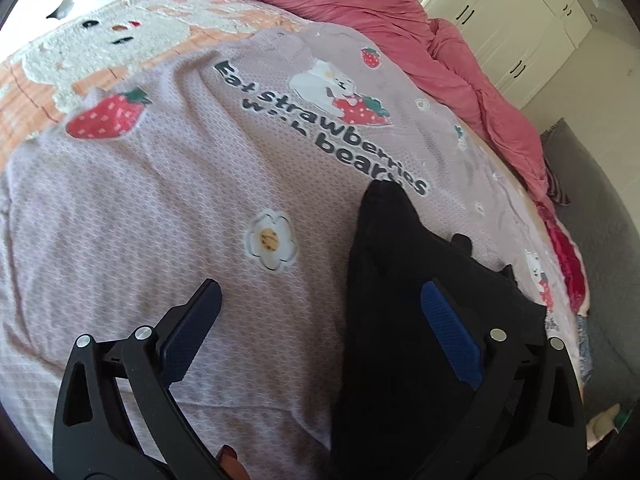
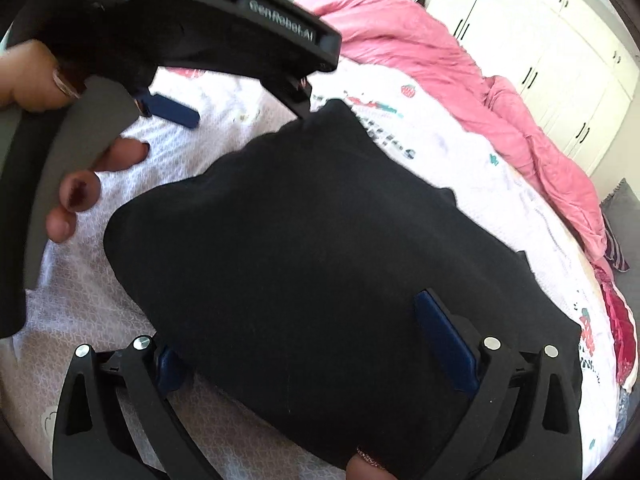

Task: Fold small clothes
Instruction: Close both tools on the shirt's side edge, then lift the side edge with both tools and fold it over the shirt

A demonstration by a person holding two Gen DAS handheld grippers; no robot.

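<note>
A small black garment (image 2: pixel 320 240) lies bunched on a lilac bed cover (image 1: pixel 160 200) printed with strawberries, a flower and writing. My right gripper (image 2: pixel 296 328) is open and low over the garment's near part. The cloth lies between its jaws and hides part of its left blue pad (image 2: pixel 170 368). In the left wrist view, the left gripper (image 1: pixel 320 288) stands open above the garment's left edge (image 1: pixel 400 300), its right blue pad over the black cloth and its left pad over the cover. In the right wrist view, the left gripper (image 2: pixel 248 116) hovers at the garment's far left corner, held by a hand (image 2: pixel 80 192).
A crumpled pink duvet (image 1: pixel 460 60) runs along the far right side of the bed. White wardrobe doors (image 2: pixel 540 60) stand beyond it. An orange and cream blanket (image 1: pixel 100 52) lies at the bed's far left. A fingertip (image 2: pixel 364 466) shows at the bottom edge.
</note>
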